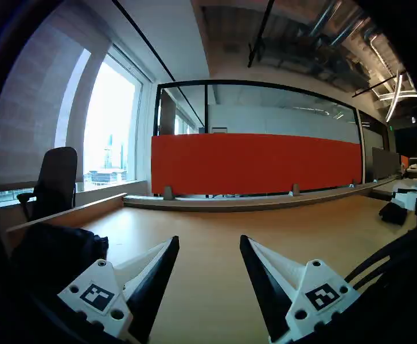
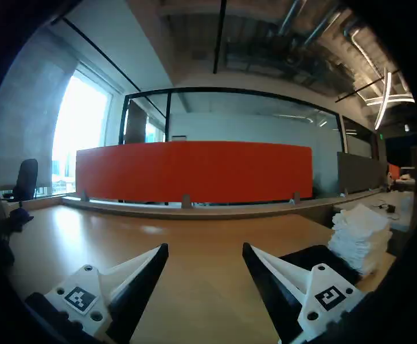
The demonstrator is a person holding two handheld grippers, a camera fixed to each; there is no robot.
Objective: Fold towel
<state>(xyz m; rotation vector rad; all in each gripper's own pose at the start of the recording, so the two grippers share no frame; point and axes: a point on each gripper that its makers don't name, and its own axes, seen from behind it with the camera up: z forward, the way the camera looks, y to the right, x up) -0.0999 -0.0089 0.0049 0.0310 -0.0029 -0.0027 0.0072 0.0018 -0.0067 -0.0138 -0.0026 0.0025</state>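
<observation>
So, the print we can make out is the black-and-white square markers (image 1: pixel 96 296) on the left tongs (image 1: pixel 208 252) and right tongs (image 2: pixel 205 258), and they're patterns rather than words. Both tongs are spread wide, gripping nothing, with bare bench (image 1: pixel 219 223) between the tips. In the right gripper view the stack of white towels (image 2: pixel 360 238) sits on the bench off to the right of the right tongs, apart from the tips. It's beside a dark flat thing (image 2: pixel 308 258) half hidden behind those tongs. In the left gripper view a dark bundle (image 1: pixel 59 252) at the left is too shadowy for us to identify, and cables (image 1: pixel 380 261) get cut off at the right edge.
</observation>
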